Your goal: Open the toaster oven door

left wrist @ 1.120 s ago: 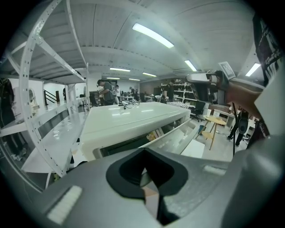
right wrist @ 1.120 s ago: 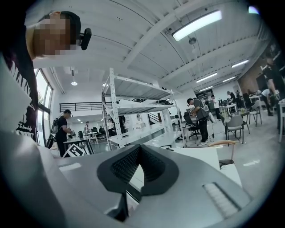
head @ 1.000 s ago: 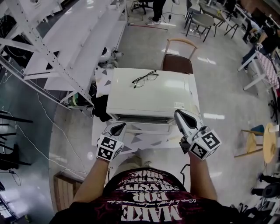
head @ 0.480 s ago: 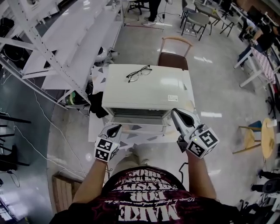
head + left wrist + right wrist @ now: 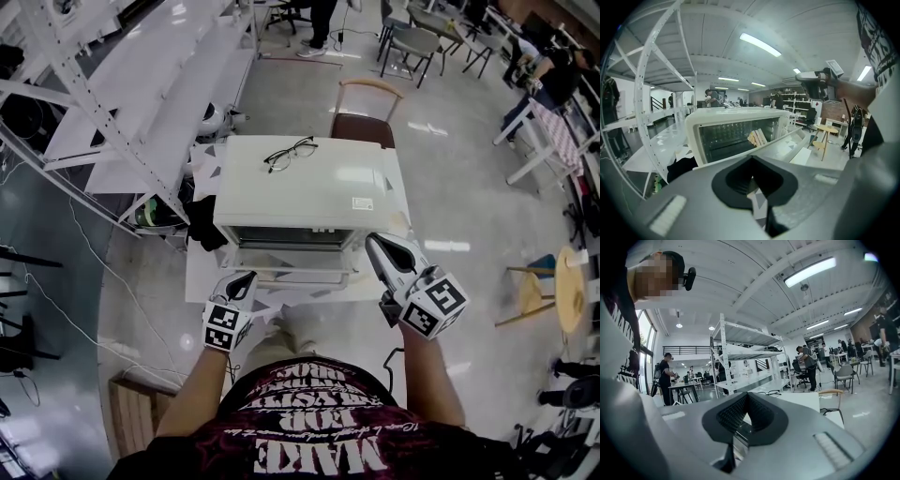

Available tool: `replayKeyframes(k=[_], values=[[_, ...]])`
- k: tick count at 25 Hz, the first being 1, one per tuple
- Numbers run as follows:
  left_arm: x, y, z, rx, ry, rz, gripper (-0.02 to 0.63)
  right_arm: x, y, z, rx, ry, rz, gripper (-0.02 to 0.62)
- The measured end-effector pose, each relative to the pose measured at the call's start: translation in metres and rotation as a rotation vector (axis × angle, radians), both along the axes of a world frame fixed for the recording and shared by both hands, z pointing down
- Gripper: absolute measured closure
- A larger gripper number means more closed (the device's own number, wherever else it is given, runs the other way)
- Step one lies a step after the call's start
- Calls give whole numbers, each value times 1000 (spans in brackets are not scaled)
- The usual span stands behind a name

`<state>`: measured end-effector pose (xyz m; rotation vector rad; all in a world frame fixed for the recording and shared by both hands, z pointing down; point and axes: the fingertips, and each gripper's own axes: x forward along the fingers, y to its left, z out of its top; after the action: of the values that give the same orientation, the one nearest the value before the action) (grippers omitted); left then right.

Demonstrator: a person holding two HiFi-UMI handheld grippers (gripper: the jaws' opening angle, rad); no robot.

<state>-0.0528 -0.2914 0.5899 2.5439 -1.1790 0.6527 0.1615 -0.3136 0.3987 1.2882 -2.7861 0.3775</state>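
1. The toaster oven [image 5: 309, 183] is a white box in the middle of the head view. It sits on a small white table [image 5: 208, 270].
2. Its long side runs from left to right across the frame. Its front faces the bottom of the frame, toward the person.
3. The oven door [image 5: 295, 267] is open. It is folded down from the front and sticks out toward the person.
4. In the left gripper view you can look right into the oven. Something tan sits inside, but I cannot tell what it is.
5. A pair of glasses [image 5: 289, 153] lies on top of the oven, near its upper left corner.
6. The left gripper [image 5: 247, 279] is just below the door's left end. Its jaws are pressed together and hold nothing.
7. The right gripper [image 5: 373, 242] is beside the oven's lower right corner. Its jaws are pressed together too, with nothing in them.
8. A brown chair [image 5: 367, 117] stands behind the oven, higher in the frame.
9. A white shelf rack [image 5: 141, 84] fills the upper left of the frame.
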Motion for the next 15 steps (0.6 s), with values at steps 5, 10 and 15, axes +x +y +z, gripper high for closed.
replayKeyframes(k=[5,10,15], values=[[0,8,4,15,4,8,606,-1,4,-3,8,9,-3,569],[-2,15,13,70,0,8,606,-3,9,-3,6,11,-9,569],[-2,24,19,92,2,-3,606,-7,13,-3,6,8,-16,569]])
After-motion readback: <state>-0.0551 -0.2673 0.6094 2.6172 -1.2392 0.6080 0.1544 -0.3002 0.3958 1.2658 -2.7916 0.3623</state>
